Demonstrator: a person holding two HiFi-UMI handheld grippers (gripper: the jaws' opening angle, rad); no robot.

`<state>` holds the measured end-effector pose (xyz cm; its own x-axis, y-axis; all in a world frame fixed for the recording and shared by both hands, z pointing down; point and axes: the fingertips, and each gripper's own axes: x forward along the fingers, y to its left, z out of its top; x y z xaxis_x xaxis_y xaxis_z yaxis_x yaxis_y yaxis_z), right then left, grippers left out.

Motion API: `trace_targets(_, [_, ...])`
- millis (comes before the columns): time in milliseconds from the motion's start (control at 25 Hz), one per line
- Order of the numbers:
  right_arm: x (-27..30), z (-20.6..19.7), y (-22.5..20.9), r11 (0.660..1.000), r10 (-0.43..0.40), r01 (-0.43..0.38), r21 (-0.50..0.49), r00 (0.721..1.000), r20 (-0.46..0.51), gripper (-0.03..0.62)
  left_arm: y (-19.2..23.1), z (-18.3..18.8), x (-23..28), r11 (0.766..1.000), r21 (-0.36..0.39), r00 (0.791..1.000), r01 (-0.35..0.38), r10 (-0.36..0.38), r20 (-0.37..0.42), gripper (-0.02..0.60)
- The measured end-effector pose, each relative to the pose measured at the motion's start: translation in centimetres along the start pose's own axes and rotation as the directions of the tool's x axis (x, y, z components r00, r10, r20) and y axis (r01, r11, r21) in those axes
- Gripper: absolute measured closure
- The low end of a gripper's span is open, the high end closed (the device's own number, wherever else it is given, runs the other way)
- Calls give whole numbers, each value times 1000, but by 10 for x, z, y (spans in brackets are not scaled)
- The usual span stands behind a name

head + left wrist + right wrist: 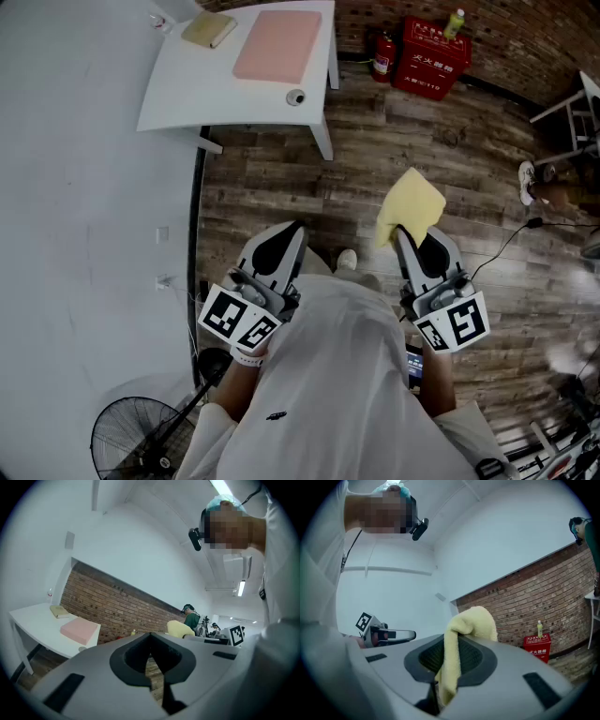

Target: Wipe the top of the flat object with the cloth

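Note:
The flat object is a pink pad (278,44) lying on a white table (187,94) far ahead of me; the left gripper view shows the pink pad (79,629) at the left. A yellow cloth (410,211) sticks up from my right gripper (403,232), which is shut on it and held over the wooden floor near my chest. In the right gripper view the cloth (471,620) drapes down between the jaws of the right gripper (449,644). My left gripper (296,228) is beside it, shut with nothing held; its jaws (150,639) meet in a thin seam.
A tan block (209,29) lies on the table's far end beside the pad. A red fire-equipment box (429,58) and an extinguisher (382,56) stand against the brick wall. A floor fan (131,441) is at my lower left. White wall runs along the left.

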<state>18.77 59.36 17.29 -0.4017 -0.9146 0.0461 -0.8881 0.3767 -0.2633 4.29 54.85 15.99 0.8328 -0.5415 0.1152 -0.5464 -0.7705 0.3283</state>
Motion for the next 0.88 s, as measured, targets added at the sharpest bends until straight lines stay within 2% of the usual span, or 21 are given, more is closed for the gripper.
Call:
trace_targets(160, [-16,3,2,1000,1,-1,-8,1000,24,536,-18,1,-1,999,37,1000,15,-15,0,565])
trace_targets(320, [-19,-1,9,1000,20,-20,-12,1000,20,536,-23,-2,-10,998,58,1000,-4,3,4,565])
trace_targets(520, [-13,-1,22,998,47,-46,-31,999,12,537,-12,-3,-23,997,41,998,-63,62,30,565])
trace_targets(880, [1,3,36,993,104,-103,-50,995,4,533,-6,1,-28,995,36,992,-91,87,91,565])
